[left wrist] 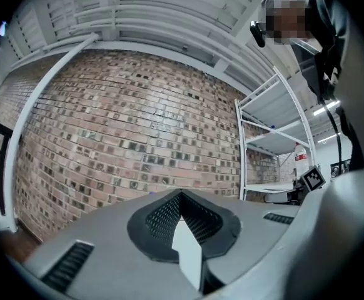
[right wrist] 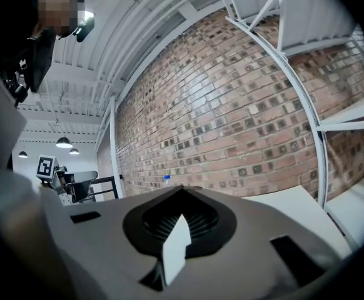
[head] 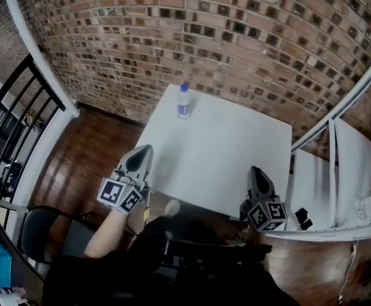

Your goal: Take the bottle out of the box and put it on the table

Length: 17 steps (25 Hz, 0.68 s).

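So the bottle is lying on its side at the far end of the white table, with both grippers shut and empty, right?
Not quite. The head view shows the bottle standing upright, not lying on its side. The rest holds: it is at the far end of the white table, and the left gripper and right gripper are shut and empty.

white table (head: 224, 164), blue-capped bottle (head: 183, 102), red brick wall (head: 204, 37)

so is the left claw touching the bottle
Apart. The head view shows the water bottle upright at the far edge of the table, the left claw by its near left corner, bare tabletop between.
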### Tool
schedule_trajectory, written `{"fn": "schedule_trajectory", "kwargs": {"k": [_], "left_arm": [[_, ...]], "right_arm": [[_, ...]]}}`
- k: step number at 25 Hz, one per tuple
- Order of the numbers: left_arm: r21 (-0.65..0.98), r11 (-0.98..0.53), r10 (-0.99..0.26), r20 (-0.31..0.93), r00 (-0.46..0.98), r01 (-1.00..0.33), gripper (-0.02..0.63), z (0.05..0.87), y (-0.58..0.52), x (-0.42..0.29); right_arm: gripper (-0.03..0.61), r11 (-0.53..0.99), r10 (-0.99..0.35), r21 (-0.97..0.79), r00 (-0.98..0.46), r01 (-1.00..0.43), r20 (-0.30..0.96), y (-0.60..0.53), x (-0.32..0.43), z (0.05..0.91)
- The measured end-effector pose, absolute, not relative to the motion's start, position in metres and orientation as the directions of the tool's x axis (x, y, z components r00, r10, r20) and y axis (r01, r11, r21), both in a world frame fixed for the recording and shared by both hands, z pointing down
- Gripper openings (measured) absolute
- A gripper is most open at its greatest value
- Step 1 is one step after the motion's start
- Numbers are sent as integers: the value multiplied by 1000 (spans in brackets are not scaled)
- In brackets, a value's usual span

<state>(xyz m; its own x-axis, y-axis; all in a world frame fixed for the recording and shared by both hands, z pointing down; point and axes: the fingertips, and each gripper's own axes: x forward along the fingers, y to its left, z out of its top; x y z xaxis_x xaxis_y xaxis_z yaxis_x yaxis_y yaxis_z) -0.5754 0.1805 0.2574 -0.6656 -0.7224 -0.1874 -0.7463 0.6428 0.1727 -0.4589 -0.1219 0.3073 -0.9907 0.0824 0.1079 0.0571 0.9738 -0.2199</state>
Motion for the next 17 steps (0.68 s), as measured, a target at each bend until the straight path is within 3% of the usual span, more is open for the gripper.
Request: {"fn": "schedule_trajectory", "kwargs": {"k": [17], "left_arm": [[201,611,-741,-194,-643,-765,5,271,171,-578]], "right_arm": [[2,981,52,-189,-994,33,100,-139,-459,301]]}}
